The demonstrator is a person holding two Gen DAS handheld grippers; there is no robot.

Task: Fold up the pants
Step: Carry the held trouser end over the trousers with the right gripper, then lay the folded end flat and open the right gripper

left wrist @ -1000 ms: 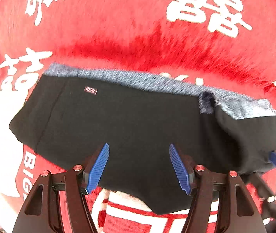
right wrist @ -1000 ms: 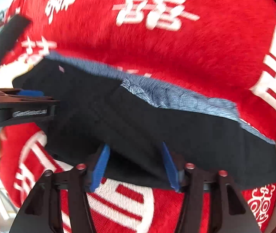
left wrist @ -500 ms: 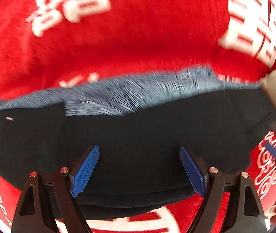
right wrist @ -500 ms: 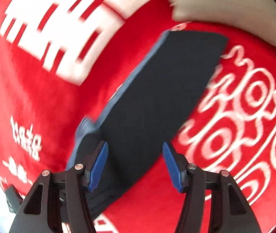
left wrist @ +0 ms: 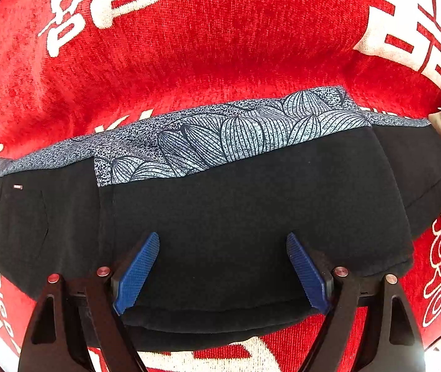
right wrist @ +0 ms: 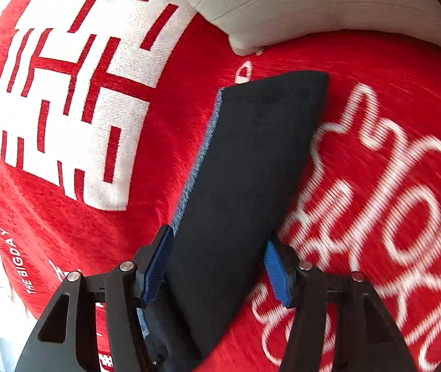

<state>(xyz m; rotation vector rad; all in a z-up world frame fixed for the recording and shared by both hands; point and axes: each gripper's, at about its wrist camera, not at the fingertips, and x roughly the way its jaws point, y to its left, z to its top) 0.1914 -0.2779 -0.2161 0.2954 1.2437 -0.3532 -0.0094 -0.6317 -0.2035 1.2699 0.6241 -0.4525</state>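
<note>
Black pants point(left wrist: 236, 210) lying folded across a red blanket point(left wrist: 220, 40), patterned grey band along the far edge. Left gripper point(left wrist: 222, 271) spread wide above the near fold, pads clear of the cloth, just opened further. Right gripper point(right wrist: 217, 266) straddling the narrow end of the pants, just closing, left pad point(right wrist: 157, 266) at the edge; grip uncertain. Beige cushion point(right wrist: 282, 3) beyond.

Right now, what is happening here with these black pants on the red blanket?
A person is folding black pants on a red blanket, with tongs in each hand. The pants lie already folded over, patterned waistband showing. The left tongs hang open above them; the right tongs, jaws just closing, straddle the narrow end without visibly pinching it.
</note>
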